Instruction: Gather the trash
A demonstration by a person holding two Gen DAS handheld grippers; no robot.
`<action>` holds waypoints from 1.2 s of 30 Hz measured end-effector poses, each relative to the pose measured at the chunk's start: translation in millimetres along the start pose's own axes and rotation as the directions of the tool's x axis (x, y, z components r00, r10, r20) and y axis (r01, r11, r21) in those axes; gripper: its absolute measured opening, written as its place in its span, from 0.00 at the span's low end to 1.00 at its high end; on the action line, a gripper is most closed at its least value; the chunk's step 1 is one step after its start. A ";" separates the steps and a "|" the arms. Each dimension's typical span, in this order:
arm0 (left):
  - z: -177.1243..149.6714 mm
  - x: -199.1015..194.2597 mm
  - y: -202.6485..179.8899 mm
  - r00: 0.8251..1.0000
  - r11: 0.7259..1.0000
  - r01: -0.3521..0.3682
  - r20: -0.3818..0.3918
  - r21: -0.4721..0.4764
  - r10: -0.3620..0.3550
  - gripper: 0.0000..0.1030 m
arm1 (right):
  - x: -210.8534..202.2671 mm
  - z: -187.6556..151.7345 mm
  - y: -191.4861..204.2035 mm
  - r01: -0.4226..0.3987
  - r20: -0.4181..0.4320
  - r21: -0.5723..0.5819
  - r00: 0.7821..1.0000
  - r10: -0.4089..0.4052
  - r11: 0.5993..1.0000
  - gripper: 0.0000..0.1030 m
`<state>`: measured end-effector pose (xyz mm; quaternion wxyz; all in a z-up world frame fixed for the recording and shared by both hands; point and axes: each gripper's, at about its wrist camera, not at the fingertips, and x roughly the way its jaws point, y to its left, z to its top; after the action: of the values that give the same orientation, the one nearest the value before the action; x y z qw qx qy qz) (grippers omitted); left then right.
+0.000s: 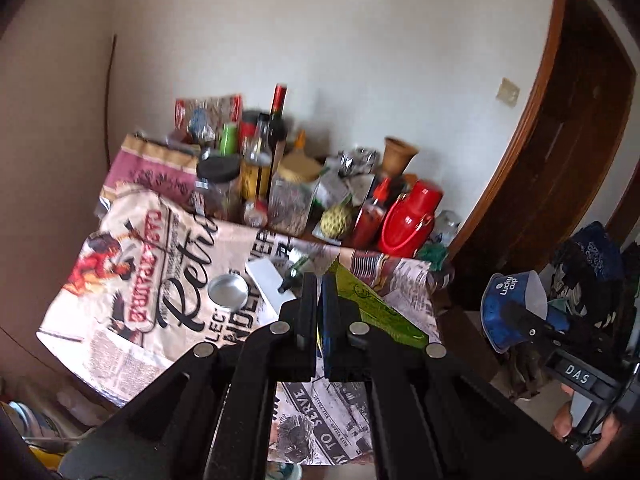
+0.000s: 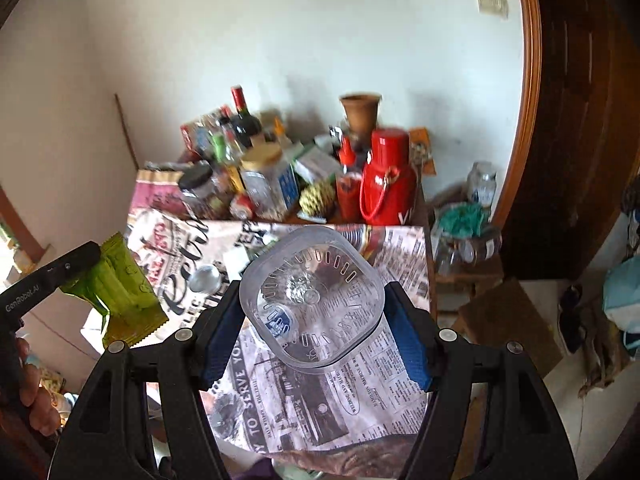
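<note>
We hold something in each gripper already. Our left gripper (image 1: 318,300) has its fingers pinched tight on a green wrapper (image 2: 124,292), which sticks out flat ahead and to the right of them, lifted above the counter (image 1: 120,300). Our right gripper (image 2: 316,312) has its fingers spread wide around a clear plastic cup (image 2: 316,292), pressing on its two opposite sides; its base faces the right wrist camera, so its long axis runs straight forward along the fingers.

The two pieces of trash lie side by side in the air, the wrapper to the left of the cup and near it. We judge the coming move turns on this: the cup's open mouth faces away from us, so to drop the wrapper in, the left gripper must swing round to the cup's far end. No bin shows in either view.
</note>
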<state>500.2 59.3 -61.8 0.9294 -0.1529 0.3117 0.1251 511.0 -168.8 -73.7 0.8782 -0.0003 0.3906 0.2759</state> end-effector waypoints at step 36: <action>-144.3 -227.2 113.3 0.989 0.979 0.144 -0.007 0.144 -0.145 0.00 | -162.4 -179.4 153.9 0.091 0.046 0.139 0.994 -0.098 0.986 0.64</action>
<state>209.1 80.2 -54.3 0.9453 -0.1074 0.3062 0.0347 225.2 -155.7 -53.8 0.8983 0.0487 0.3848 0.2064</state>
